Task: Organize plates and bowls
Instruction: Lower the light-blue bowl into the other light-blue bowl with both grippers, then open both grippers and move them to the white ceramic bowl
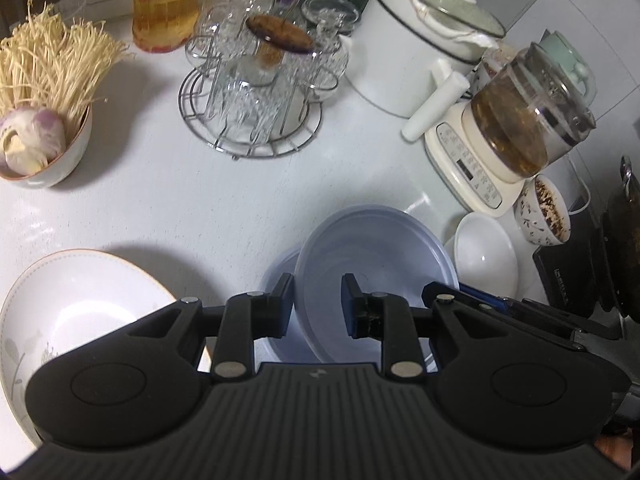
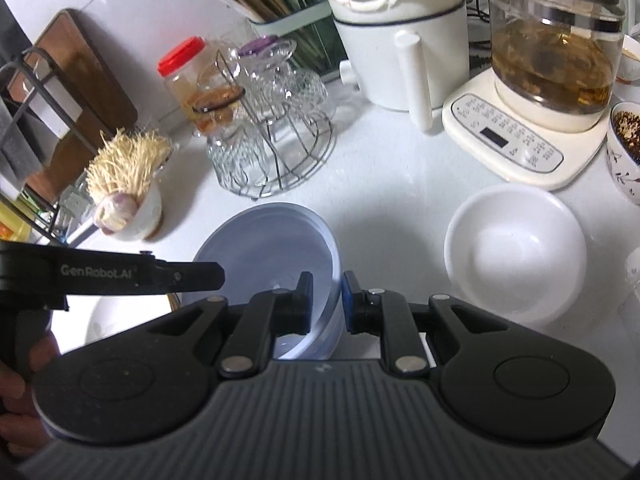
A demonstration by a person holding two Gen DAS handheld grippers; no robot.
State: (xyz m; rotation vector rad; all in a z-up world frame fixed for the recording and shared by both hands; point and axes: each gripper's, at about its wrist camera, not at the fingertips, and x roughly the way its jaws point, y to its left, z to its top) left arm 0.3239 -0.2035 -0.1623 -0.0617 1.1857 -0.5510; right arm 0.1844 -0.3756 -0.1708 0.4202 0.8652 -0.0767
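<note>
Left wrist view: left gripper (image 1: 316, 304) hangs over the blue bowl (image 1: 376, 280), fingers apart, the bowl's near rim between them; whether they touch it I cannot tell. A second blue bowl (image 1: 276, 276) sits nested under it. The plate (image 1: 80, 300) lies at 9 o'clock, the white bowl (image 1: 486, 258) at 3 o'clock. At 12 o'clock stands a glass rack (image 1: 256, 92), at 2 o'clock a kettle (image 1: 516, 120).

Right wrist view: right gripper (image 2: 326, 300) has narrowly parted fingers astride the blue bowl's (image 2: 264, 248) right rim; contact unclear. The left gripper (image 2: 120, 274) reaches in from 9 o'clock. The white bowl (image 2: 516, 252) sits at 2 o'clock.
</note>
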